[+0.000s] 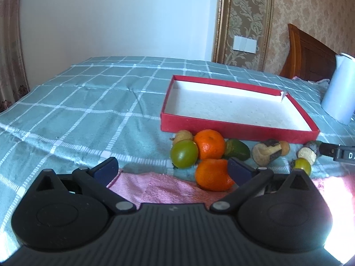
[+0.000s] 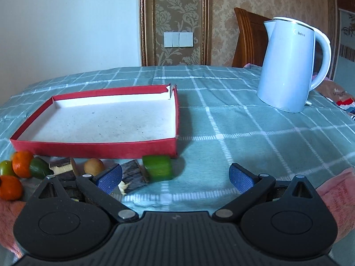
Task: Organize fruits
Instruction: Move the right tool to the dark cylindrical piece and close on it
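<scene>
A shallow red tray [image 1: 235,130] with a white floor sits empty on the checked cloth. Along its near wall lies a row of fruit: a green round fruit [image 1: 184,154], two oranges [image 1: 209,144] [image 1: 213,174], a small tan fruit [image 1: 182,136], a dark green fruit [image 1: 236,149] and cut dark-skinned pieces [image 1: 269,153]. My left gripper [image 1: 173,169] is open, and the nearer orange lies just inside its right finger. My right gripper [image 2: 175,178] is open too, behind a green chunk [image 2: 158,168] and a dark cut piece [image 2: 134,176]. Neither gripper holds anything.
A pale blue electric kettle [image 2: 290,66] stands at the right of the red tray [image 2: 95,148]. A pink towel [image 1: 159,188] lies under both grippers at the near edge. A wooden chair back [image 2: 248,37] rises behind the table, against a wallpapered wall.
</scene>
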{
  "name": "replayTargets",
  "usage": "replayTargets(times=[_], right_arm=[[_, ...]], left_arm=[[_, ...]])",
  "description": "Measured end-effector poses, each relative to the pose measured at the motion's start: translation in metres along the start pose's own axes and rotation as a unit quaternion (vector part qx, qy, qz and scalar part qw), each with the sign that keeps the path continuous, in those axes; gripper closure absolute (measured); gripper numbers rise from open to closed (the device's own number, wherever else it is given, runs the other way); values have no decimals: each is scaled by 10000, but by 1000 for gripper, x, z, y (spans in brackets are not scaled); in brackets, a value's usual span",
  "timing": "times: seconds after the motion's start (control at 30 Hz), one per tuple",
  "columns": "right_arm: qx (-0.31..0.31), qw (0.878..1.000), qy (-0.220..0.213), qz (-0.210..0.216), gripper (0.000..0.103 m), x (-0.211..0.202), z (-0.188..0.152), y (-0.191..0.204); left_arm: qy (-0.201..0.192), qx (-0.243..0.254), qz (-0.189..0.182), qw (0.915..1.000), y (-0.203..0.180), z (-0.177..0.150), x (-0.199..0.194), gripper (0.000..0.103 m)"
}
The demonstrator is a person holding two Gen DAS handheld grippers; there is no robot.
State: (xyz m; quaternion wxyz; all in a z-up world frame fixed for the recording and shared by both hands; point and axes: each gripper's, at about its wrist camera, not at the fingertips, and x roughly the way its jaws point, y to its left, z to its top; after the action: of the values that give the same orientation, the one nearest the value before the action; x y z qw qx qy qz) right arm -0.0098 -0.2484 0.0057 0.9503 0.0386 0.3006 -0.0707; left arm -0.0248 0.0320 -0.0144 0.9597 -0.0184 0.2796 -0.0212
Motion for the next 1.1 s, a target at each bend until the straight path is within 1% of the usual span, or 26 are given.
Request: replayTargets(times=[0.07, 0.17, 0.27, 0.37, 0.43, 0.47, 0.53, 0.63, 0.77, 0.8, 0.83, 0.87, 0.9, 0.97, 1.03, 1.1], right_arm=[[26, 10000, -9, 95, 0, -2, -2, -3], [-145, 9995, -99, 244, 0, -8, -6, -1], [-398, 9987, -270, 139, 0, -13, -11, 3], [-513, 9983, -231, 141, 1, -8, -12, 4], [-589, 9975, -179, 351, 15, -5, -12, 6], [-629, 9966, -132, 507, 20, -3, -11, 7], [-728, 9948, -14, 710, 38, 2, -10, 10], [-824, 9914, 42, 1020, 49, 6, -8, 12], [-1105, 9886, -46, 1020, 56, 8, -6, 19], [-1172, 9879, -86, 1012, 61, 7, -6, 21], [-1218, 9870, -126, 1043, 71, 5, -6, 22], [-1258, 9852, -104, 1155, 74, 4, -5, 23], [-1341, 9837, -100, 1195, 74, 3, -5, 26], [-1548, 9816, -90, 1114, 74, 5, -5, 30], [-1672, 9794, -84, 1129, 74, 7, -4, 32], [-1947, 9748, 30, 1093, 74, 11, -1, 36]], left_arm=[[-26, 41, 18, 10000, -2, -1, 0, 0], [-71, 66, -3, 10000, -2, -2, 0, 0], [-55, -32, -55, 10000, 0, -2, 2, 0], [-23, -94, -108, 9999, 2, -1, 4, 0], [-23, -95, -95, 9999, 2, -1, 4, 0], [-19, -101, -88, 9999, 2, 0, 4, 0], [-12, -113, -93, 9999, 3, 0, 4, 0], [-15, -156, -107, 9998, 4, 0, 5, 0], [13, -210, -153, 9997, 5, 1, 8, 0], [15, -210, -159, 9997, 5, 1, 8, 0], [11, -211, -157, 9997, 5, 1, 8, 0], [11, -214, -157, 9996, 6, 1, 8, 0], [11, -217, -159, 9996, 6, 1, 8, 0], [21, -233, -176, 9996, 6, 1, 8, 0], [36, -260, -191, 9995, 5, 2, 8, 0], [49, -259, -207, 9994, 5, 2, 9, 0]])
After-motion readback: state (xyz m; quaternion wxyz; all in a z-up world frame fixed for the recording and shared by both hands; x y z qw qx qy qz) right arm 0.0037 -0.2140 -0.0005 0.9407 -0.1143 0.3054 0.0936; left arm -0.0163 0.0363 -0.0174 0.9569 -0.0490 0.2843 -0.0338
